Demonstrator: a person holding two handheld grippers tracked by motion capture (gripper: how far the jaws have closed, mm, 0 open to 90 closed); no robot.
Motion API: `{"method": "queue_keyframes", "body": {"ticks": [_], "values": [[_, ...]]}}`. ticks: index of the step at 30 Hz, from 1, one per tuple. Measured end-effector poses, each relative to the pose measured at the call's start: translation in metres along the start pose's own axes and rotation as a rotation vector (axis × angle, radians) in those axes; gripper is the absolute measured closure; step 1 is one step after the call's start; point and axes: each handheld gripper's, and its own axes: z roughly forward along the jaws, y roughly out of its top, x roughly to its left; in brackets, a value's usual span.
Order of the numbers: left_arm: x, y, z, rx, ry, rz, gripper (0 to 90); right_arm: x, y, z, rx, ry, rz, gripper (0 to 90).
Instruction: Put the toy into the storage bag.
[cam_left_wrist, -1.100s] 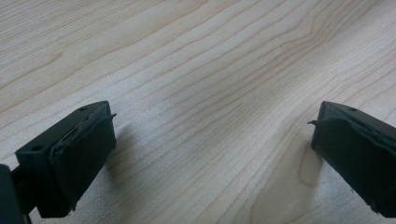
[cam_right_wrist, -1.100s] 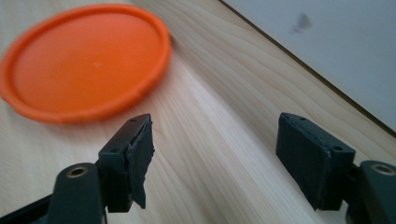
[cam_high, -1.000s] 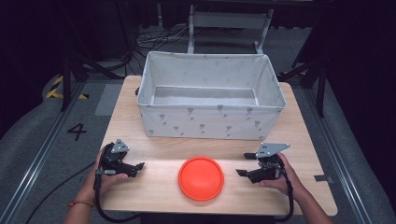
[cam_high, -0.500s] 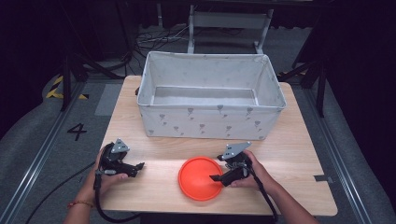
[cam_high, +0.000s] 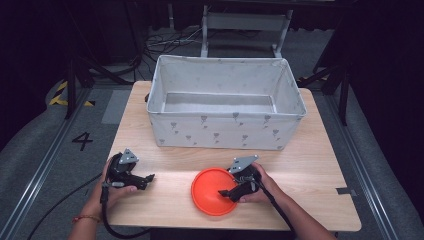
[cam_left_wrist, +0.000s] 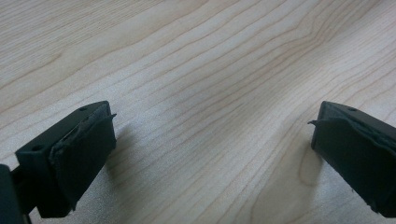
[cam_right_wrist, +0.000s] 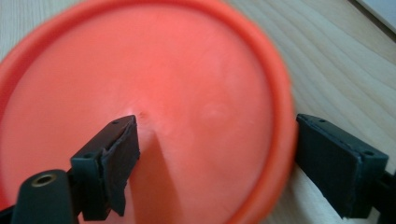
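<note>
The orange disc (cam_right_wrist: 140, 107) lies flat on the wooden surface (cam_high: 320, 170), not yet lifted; the right gripper (cam_right_wrist: 224, 158) is set over its edge with fingers wide, one above the disc's face, the other just outside the rim, so a grasp is judged to be prepared but not made. The left gripper (cam_left_wrist: 210, 149) rests with fingers wide over bare wood. The fabric bin (cam_high: 165, 90) beyond the fingers is seen empty; any placing is left undone.
</note>
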Motion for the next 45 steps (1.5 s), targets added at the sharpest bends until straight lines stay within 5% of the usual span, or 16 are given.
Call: {"method": "queue_keyframes", "body": {"ticks": [11, 15, 21, 33, 45], "values": [[0.0, 0.001, 0.0, -0.001, 0.004, 0.005, 0.2, 0.0, 0.004, -0.001, 0.005, -0.011, 0.029, 29.3], [0.0, 0.001, 0.0, 0.001, 0.003, 0.002, 0.2, -0.006, 0.005, -0.008, -0.001, -0.029, 0.075, 52.2], [0.0, 0.001, 0.001, 0.001, 0.003, 0.0, 0.2, -0.016, 0.002, -0.019, -0.034, 0.014, 0.121, 67.1], [0.0, 0.002, 0.001, -0.001, 0.006, -0.001, 0.2, -0.008, 0.012, -0.064, -0.136, 0.076, 0.016, 81.7], [0.0, 0.002, 0.001, -0.001, 0.003, 0.001, 0.2, 0.001, 0.016, -0.1, -0.084, 0.016, -0.065, 82.5]]}}
